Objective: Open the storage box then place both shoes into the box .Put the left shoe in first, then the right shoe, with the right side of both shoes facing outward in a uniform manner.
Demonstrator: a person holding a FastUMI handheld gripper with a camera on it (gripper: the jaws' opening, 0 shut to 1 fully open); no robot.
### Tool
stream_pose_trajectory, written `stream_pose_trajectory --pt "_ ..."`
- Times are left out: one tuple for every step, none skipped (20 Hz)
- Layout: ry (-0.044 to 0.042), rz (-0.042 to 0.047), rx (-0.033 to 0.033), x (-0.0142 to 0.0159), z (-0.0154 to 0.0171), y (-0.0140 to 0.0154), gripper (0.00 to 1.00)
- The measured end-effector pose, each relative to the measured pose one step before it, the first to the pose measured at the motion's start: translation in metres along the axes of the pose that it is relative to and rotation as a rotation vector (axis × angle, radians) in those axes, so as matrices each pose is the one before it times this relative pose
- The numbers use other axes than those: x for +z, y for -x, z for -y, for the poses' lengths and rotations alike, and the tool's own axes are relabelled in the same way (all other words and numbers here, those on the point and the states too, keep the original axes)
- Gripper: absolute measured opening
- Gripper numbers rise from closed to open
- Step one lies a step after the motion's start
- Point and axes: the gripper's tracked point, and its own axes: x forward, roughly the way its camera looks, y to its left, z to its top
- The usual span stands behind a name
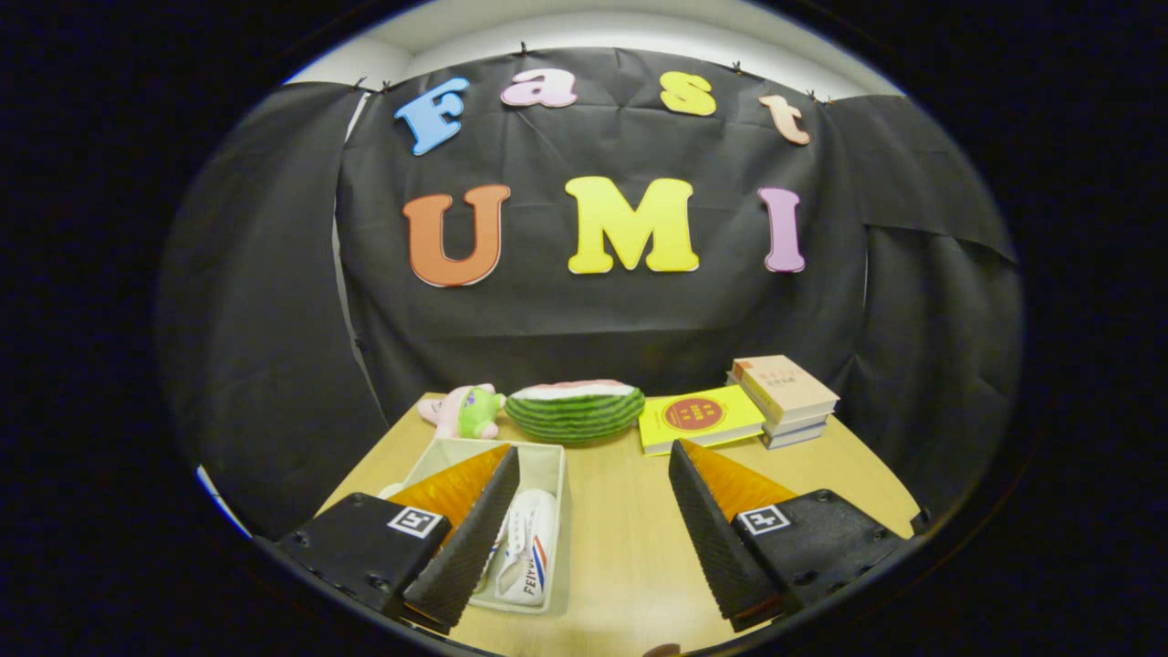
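Observation:
A white open storage box (551, 461) stands on the wooden table, partly behind my left finger. Inside it lies a white shoe (527, 555) with red and blue stripes, on its side, close against the left finger's inner face. Whether a second shoe lies behind that finger I cannot tell. My gripper (593, 465) hovers above the table with its fingers wide apart and nothing held between them. The right finger is over bare tabletop to the right of the box.
Beyond the box lie a pink and green plush toy (464, 411), a watermelon-slice toy (575, 411), a yellow book (698, 417) and a stack of books (785, 400), all along the table's (620, 538) far edge by the black cloth wall.

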Motion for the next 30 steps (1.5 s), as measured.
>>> stream_pose_trajectory --pt "-0.00019 0.02759 0.00578 0.00733 -0.00131 0.00927 1.00" --pt "0.00050 0.03617 0.00031 0.00744 0.00069 0.01049 1.00" --pt "0.00050 0.04103 -0.00504 0.01006 0.00137 0.01083 1.00" --pt "0.00140 0.04284 -0.00887 0.01021 0.00117 0.01011 1.00" --pt "0.01033 0.03141 -0.00636 0.00937 0.00137 0.01068 1.00" --pt "0.00357 0.01885 -0.00178 0.00569 0.00035 0.01174 1.00" --pt "-0.00057 0.02892 0.00120 0.01012 -0.00134 0.01257 1.00" --pt "0.01199 0.02471 0.00008 0.01062 -0.00057 0.01033 1.00" --pt "0.01292 0.03009 -0.00683 0.00961 0.00082 0.01044 1.00" --pt "0.01647 0.01271 -0.00549 0.00433 0.00212 0.01001 1.00" --pt "0.00870 0.00710 -0.00080 0.00376 -0.00210 0.00935 1.00" --pt "0.00195 0.00718 0.01153 0.00192 -0.00380 0.00944 1.00" --pt "-0.00316 0.00761 0.00257 0.00214 -0.00169 0.00699 1.00" --pt "-0.01563 0.00943 -0.00319 0.00862 0.00874 0.00619 1.00" --pt "-0.00825 -0.00806 0.00705 0.00032 0.00058 0.00684 1.00" --pt "-0.01697 -0.00832 0.00641 -0.00099 0.00015 0.00537 1.00" --pt "-0.00329 -0.00744 0.00915 -0.00009 0.00023 0.00485 1.00" --pt "0.00457 0.00184 -0.00442 0.00330 0.00394 0.00259 1.00" --pt "0.00939 0.00756 -0.01554 0.00336 0.00696 0.00177 1.00" --pt "0.00770 0.00250 -0.01286 -0.00054 0.00489 0.00149 1.00" --pt "-0.00237 0.00075 -0.01077 0.00036 0.00438 0.00154 1.00" --pt "-0.00939 0.00426 -0.00690 0.00019 0.00287 0.00133 1.00" --pt "-0.00545 0.00025 -0.00074 0.00063 0.00227 0.00073 1.00" --pt "-0.00595 0.00165 -0.00786 0.00155 0.00580 0.00156 1.00" --pt "-0.00622 -0.00035 -0.00739 0.00052 0.00518 0.00113 1.00" --pt "-0.00719 0.00596 0.00045 0.00230 0.00177 0.00007 1.00" --pt "-0.00137 0.00512 0.00100 0.00257 0.00169 0.00140 1.00" --pt "0.00322 0.00177 -0.00435 0.00128 0.00347 0.00095 1.00" --pt "0.00057 0.00009 -0.00034 0.00078 0.00177 0.00192 1.00" --pt "-0.00021 -0.00330 -0.00022 -0.00020 0.00068 0.00023 1.00"
